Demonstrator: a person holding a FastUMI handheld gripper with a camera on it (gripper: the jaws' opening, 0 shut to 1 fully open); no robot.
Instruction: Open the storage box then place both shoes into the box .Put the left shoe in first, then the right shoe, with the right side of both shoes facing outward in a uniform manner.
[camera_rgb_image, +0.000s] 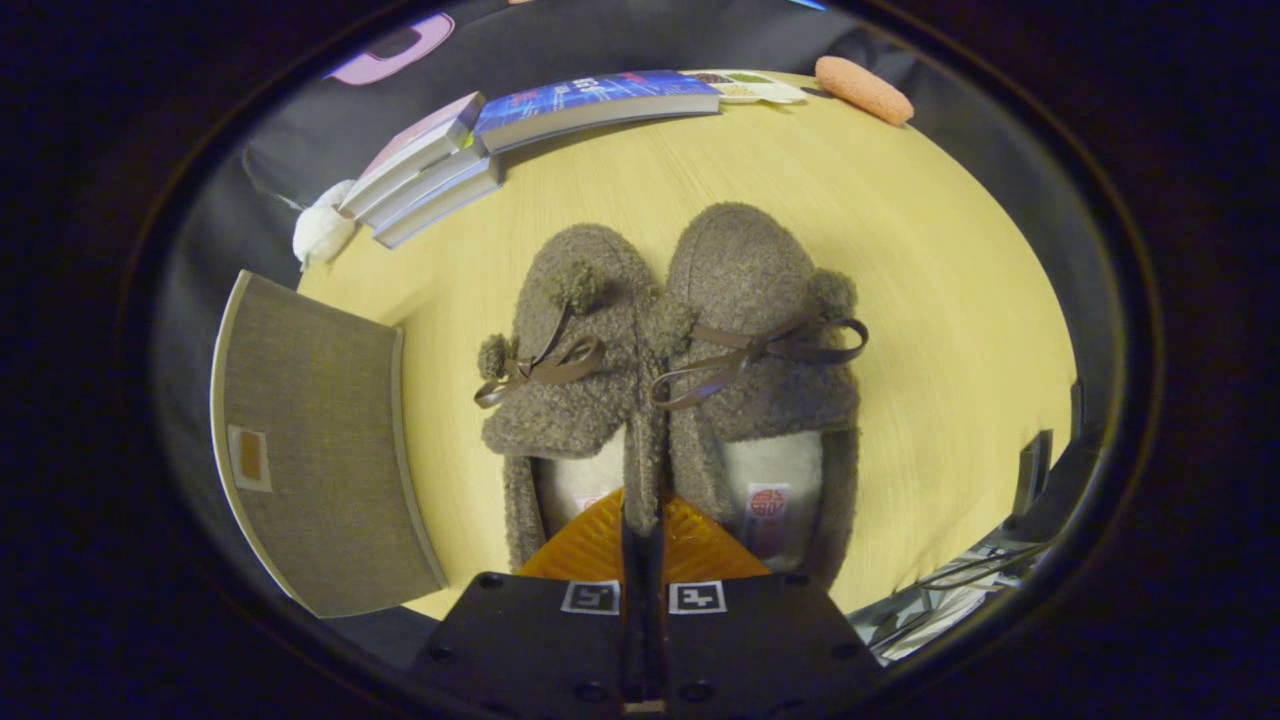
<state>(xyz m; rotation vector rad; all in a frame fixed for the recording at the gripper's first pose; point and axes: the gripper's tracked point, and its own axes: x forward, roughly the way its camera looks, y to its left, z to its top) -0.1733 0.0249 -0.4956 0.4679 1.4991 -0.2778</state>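
Two fuzzy brown slippers with dark bows lie side by side, toes pointing away from me, over the pale wooden table (950, 300). The left shoe (575, 400) and the right shoe (755, 300) touch along their inner sides. My gripper (641, 515) has one finger down in each heel opening. The fingers are almost together, pinching the two inner walls between them. The grey fabric storage box (310, 440) stands to the left of the shoes, its lid lying flat on top.
Beyond the shoes a stack of books (430, 170) and a blue book (590, 100) lie along the far table edge. A white soft object (322, 232) sits by the stack. An orange oblong object (863, 90) lies far right. Cables hang off the near right edge.
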